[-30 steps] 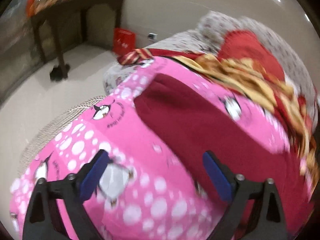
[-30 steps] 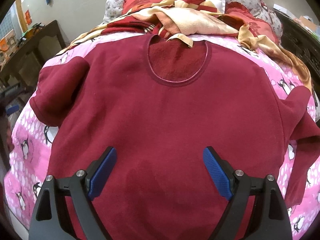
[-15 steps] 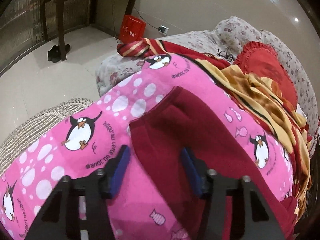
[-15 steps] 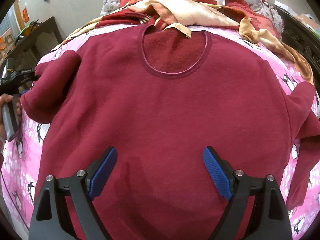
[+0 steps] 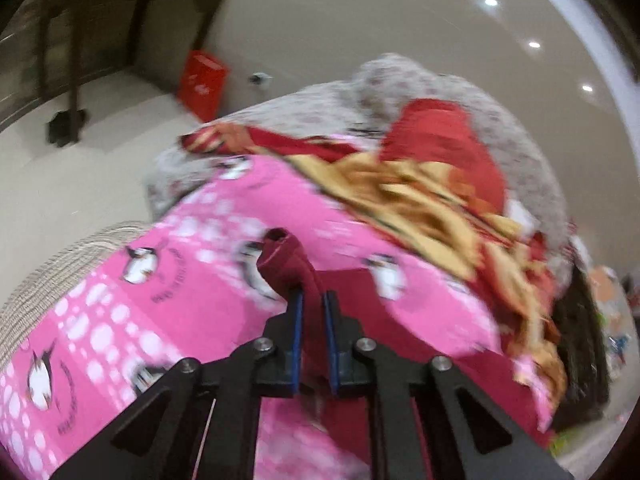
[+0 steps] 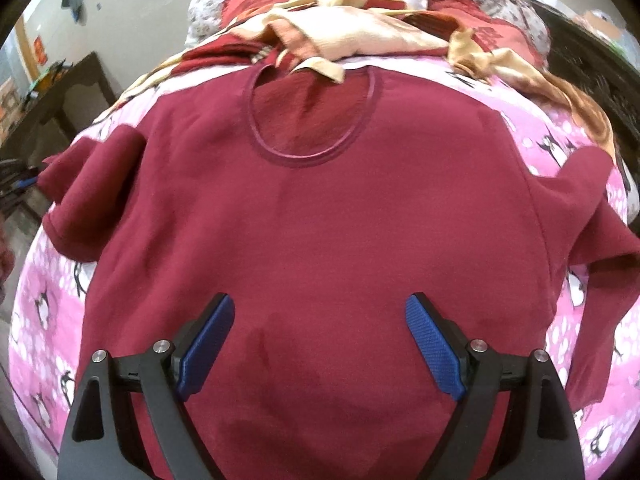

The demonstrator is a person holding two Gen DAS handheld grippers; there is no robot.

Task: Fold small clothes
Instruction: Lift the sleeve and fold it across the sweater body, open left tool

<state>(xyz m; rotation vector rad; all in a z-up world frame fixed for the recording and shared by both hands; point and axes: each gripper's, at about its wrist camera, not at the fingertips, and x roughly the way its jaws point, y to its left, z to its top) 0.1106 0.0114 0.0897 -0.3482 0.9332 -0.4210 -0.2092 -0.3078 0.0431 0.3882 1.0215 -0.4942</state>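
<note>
Blurred bedspread (image 5: 192,312), left tongs (image 5: 312,300) pinching sleeve (image 5: 286,264)

My left claw (image 5: 311,312) has matt black plastic arms, ribbed blue pads and small shiny metal screws. The maroon sweatshirt (image 6: 320,220) is thick, soft, matt cloth with a ribbed collar. The pink penguin sheet (image 6: 576,148) looks smooth. The far floor (image 5: 60,176) is glossy.

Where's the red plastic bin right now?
In the left wrist view, the red bin stands on the floor at upper left, against the wall, between the dark table and the head of the bed.
</note>
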